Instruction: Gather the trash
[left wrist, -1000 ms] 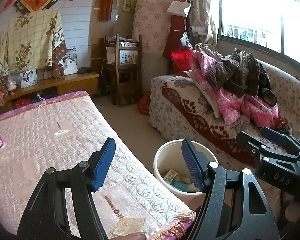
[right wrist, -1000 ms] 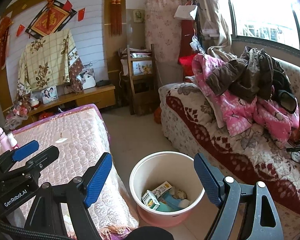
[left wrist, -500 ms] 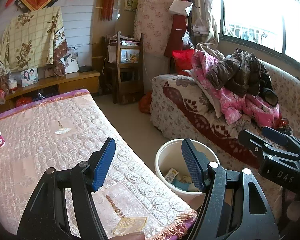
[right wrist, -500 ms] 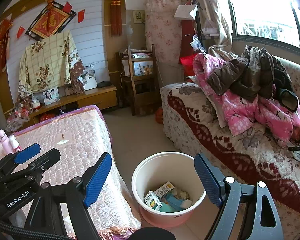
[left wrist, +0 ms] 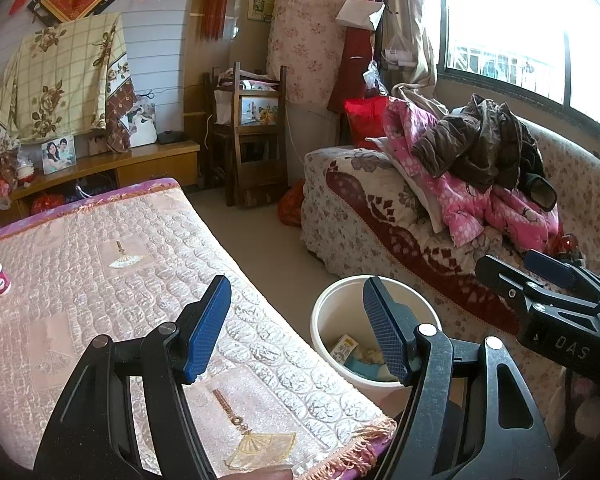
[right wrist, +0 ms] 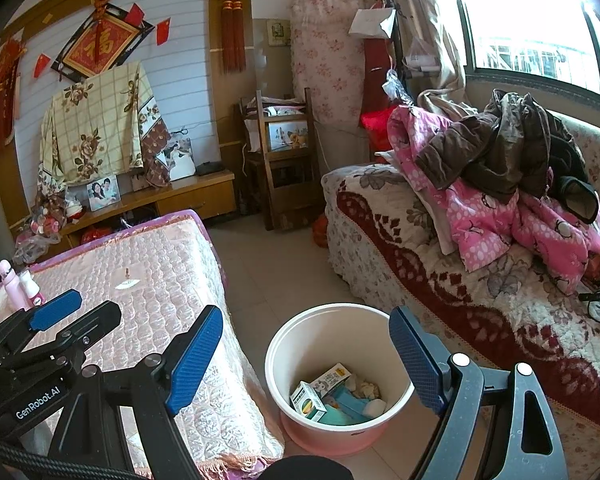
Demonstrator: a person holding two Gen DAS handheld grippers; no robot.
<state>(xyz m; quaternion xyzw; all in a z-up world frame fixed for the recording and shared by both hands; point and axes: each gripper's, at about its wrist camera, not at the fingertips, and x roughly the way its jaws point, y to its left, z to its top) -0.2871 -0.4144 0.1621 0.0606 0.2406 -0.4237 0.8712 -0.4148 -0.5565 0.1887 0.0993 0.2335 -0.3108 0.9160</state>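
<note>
The blue-padded fingers (left wrist: pixel 210 328) of the left gripper (left wrist: pixel 296 332) are seen spread apart and empty above the corner of a quilted counter (left wrist: pixel 100 248). The right gripper (right wrist: pixel 306 364) is likewise held wide with nothing between its pads, over a pink bin (right wrist: pixel 284 344) on the floor between counter and sofa (right wrist: pixel 440 288). Cartons and wrappers (right wrist: pixel 332 394) are gathered inside the bin.
</note>
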